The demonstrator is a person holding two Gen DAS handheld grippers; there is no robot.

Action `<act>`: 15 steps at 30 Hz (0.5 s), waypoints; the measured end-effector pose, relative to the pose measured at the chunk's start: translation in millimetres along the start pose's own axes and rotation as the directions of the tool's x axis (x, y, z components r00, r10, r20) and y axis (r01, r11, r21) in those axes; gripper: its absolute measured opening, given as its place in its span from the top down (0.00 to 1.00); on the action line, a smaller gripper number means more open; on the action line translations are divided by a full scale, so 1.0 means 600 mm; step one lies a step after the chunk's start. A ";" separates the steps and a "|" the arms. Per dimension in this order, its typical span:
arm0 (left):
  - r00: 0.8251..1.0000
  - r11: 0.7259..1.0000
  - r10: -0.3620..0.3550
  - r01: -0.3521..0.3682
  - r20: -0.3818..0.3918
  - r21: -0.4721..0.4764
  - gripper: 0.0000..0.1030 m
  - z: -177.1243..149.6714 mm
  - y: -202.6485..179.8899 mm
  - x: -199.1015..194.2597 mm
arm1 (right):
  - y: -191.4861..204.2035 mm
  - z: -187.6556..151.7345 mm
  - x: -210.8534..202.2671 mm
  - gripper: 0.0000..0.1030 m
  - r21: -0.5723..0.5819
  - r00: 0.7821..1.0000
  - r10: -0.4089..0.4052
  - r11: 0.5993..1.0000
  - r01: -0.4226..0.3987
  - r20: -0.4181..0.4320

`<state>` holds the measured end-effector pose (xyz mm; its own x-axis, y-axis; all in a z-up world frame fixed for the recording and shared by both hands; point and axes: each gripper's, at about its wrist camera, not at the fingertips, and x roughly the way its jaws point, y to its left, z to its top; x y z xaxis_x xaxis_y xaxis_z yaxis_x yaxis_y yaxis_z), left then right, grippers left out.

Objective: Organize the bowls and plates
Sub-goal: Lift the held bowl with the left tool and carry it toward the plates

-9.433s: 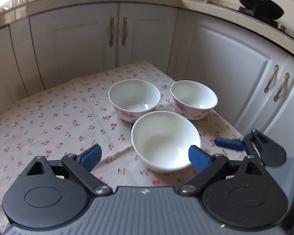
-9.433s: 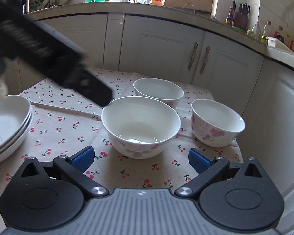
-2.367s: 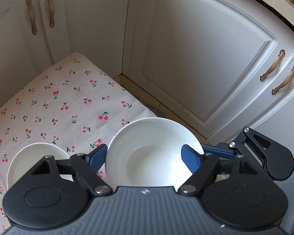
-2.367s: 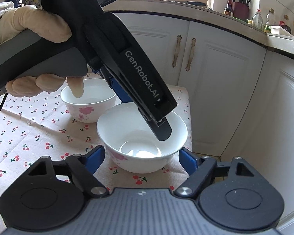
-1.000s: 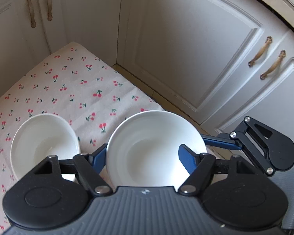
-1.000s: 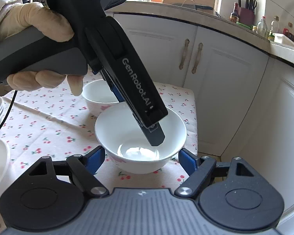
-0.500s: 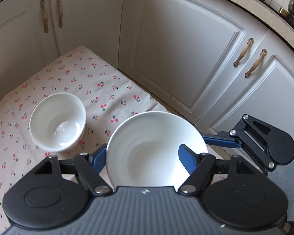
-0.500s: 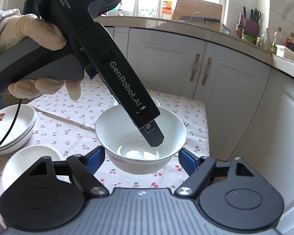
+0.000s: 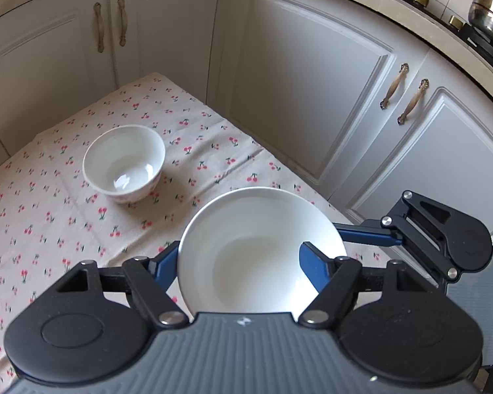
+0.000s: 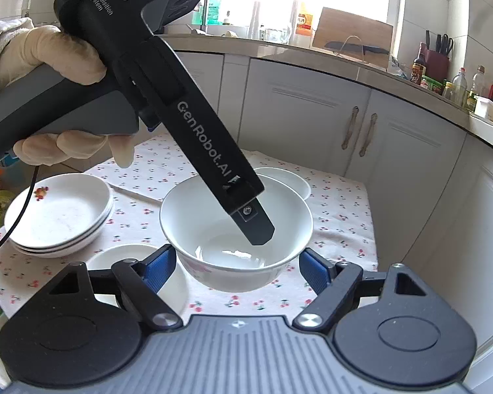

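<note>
Gripping white bowl [image 10: 197, 216] low on its wall with right tool [image 10: 236, 271], one pad on each side. Held mouth up, rim about level, clear of the cherry-print tabletop [image 9: 49, 229] near its cabinet-side edge; round, so no long axis to call. Straddling the rim with left tool [image 9: 237, 264], one finger inside and the other outside; can't tell whether those pads press.

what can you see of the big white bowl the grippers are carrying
The big white bowl looks like glossy ceramic, plain white inside with a pink flower print low on its outer wall, and empty. It sits upright, lifted clear of the cherry-print tablecloth. The left gripper pinches its rim, one finger outside and one finger reaching inside. The right gripper straddles it from the near side; whether those pads touch it is unclear.
</note>
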<state>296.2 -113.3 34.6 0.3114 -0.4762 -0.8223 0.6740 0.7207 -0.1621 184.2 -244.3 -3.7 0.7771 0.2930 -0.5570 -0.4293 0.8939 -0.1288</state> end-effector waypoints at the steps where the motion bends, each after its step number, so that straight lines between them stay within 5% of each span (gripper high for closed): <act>1: 1.000 1.000 0.001 -0.001 0.001 -0.001 0.27 -0.006 0.001 -0.004 | 0.007 0.000 -0.004 0.17 -0.004 1.000 0.001 1.000 -0.001 0.003; 15: 1.000 0.999 -0.004 0.005 0.023 -0.036 0.27 -0.080 0.010 -0.040 | 0.078 -0.009 -0.023 0.17 -0.025 1.000 0.011 1.000 -0.011 -0.007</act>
<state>260.6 -73.3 27.4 0.3240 -0.4909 -0.8087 0.6509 0.7360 -0.1860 150.9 -208.4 -6.2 0.7689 0.3004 -0.5645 -0.4496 0.8817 -0.1432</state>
